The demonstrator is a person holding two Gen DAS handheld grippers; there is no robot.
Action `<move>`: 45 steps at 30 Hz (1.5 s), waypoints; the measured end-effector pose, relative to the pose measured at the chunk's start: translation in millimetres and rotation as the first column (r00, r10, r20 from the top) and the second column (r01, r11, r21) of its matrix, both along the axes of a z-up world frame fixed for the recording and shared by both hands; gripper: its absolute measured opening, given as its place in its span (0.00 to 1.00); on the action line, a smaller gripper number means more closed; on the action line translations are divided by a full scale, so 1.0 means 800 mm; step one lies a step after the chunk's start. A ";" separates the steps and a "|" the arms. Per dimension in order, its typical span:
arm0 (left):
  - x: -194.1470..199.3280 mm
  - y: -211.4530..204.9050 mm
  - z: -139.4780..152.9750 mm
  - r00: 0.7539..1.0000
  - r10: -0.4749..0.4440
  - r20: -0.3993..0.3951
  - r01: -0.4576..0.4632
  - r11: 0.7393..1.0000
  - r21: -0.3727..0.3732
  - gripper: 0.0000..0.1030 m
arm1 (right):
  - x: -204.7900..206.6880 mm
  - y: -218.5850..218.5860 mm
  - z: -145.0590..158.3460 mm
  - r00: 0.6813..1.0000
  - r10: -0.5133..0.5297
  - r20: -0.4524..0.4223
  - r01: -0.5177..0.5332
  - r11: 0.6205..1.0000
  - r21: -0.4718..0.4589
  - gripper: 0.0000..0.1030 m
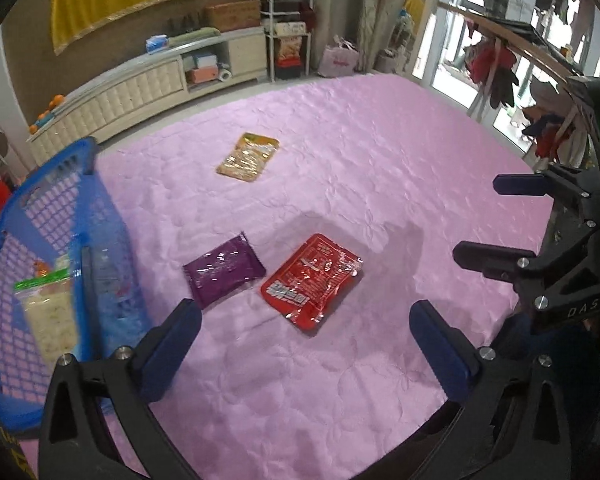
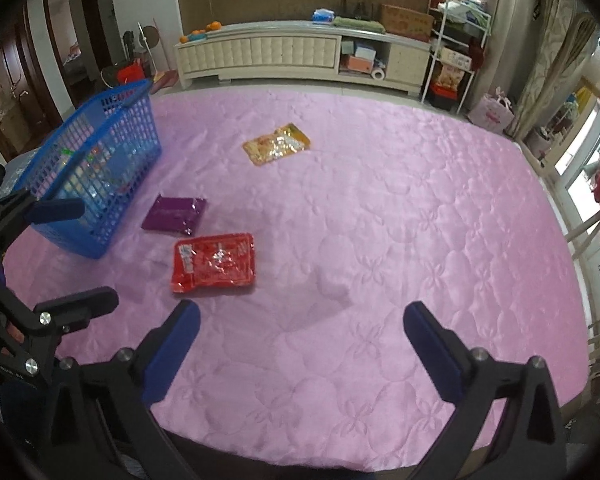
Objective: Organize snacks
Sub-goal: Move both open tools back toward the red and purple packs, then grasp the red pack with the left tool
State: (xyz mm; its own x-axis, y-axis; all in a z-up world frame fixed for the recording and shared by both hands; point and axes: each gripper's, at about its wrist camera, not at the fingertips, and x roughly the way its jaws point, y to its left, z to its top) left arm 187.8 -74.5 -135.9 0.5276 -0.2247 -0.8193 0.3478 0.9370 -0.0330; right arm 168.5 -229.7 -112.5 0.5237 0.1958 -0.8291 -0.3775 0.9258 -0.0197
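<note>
On the pink bed (image 2: 380, 208), near its left edge, stands a blue basket (image 2: 100, 184). Its near end is cut off in the left wrist view, and the wall looks blurry there. Inside the basket is a pale snack bag with a green top (image 1: 50, 312) and some more packets, but they are hard to make out through the holes.

Three snacks lie flat on the bed outside the basket. A purple pack (image 1: 224, 270) is just beside the basket. A red pack (image 1: 312, 278) lies next to the purple one, a little apart from it. An orange pack (image 1: 248, 157) is farther away, toward the middle of the bed.

The left gripper (image 1: 304, 340) hangs above the bed near the red and purple packs, jaws wide apart and holding nothing. The right gripper (image 2: 300, 344) is to the right of the red pack, jaws also wide apart and holding nothing.

Past the far edge of the bed is a long white cabinet (image 2: 300, 52).
</note>
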 end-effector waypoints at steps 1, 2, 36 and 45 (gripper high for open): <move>0.003 -0.003 -0.004 1.000 -0.014 0.001 0.014 1.000 0.002 1.00 | 0.002 -0.001 -0.004 1.000 0.002 -0.005 -0.002 1.000 0.002 1.00; 0.005 -0.007 -0.008 1.000 -0.031 0.006 0.031 0.999 0.010 1.00 | 0.004 -0.003 -0.010 1.000 0.007 -0.010 -0.007 1.000 0.001 1.00; 0.100 -0.058 -0.107 0.933 -0.218 -0.286 0.212 0.976 -0.055 1.00 | 0.056 -0.035 -0.076 0.997 0.051 -0.066 -0.048 0.998 0.037 1.00; 0.110 -0.082 -0.105 0.936 -0.243 -0.254 0.261 0.965 0.039 1.00 | 0.057 -0.044 -0.081 0.996 0.052 -0.079 -0.049 0.998 0.034 1.00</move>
State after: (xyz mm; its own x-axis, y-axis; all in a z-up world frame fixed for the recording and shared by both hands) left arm 275.7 -140.0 -220.2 0.2429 -0.2607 -0.9344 0.5621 0.8229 -0.0835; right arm 214.5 -264.6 -177.5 0.4449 0.2471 -0.8608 -0.4229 0.9052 0.0413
